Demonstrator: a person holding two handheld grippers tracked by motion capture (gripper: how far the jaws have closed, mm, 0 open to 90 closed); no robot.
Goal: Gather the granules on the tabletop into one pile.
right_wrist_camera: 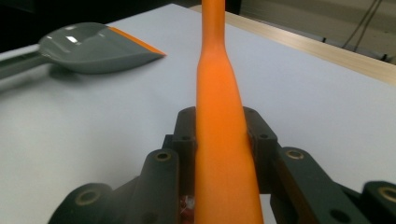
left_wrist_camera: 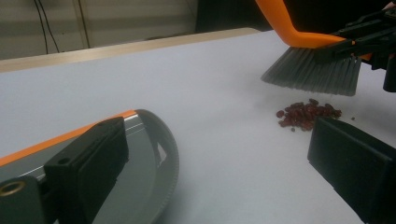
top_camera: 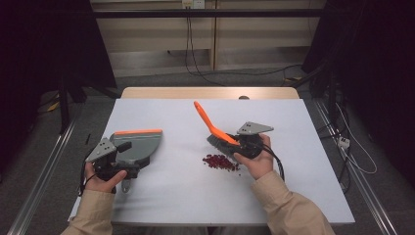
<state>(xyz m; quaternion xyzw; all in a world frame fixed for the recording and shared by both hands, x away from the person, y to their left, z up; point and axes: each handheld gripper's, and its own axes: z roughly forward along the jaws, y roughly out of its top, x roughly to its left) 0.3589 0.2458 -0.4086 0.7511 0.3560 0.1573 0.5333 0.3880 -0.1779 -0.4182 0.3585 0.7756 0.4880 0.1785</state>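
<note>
A grey dustpan (top_camera: 139,142) with an orange front lip lies on the white table (top_camera: 195,196) at the left. My left gripper (top_camera: 128,159) is at its back end, jaws wide apart. In the left gripper view, one jaw lies over the dustpan (left_wrist_camera: 154,154) and the other over bare table, with nothing pressed between them. My right gripper (top_camera: 235,143) is shut on the handle of an orange brush (top_camera: 208,122), whose handle (right_wrist_camera: 219,93) runs up between the jaws. The grey bristles (left_wrist_camera: 313,70) hang just above and behind a small pile of red beans (top_camera: 220,162).
The white sheet ends at a wooden table edge (top_camera: 210,92) at the back. Cables (top_camera: 195,58) lie on the floor behind it. Metal rails run along both sides of the table. Bare white surface lies between the dustpan and the beans (left_wrist_camera: 306,114).
</note>
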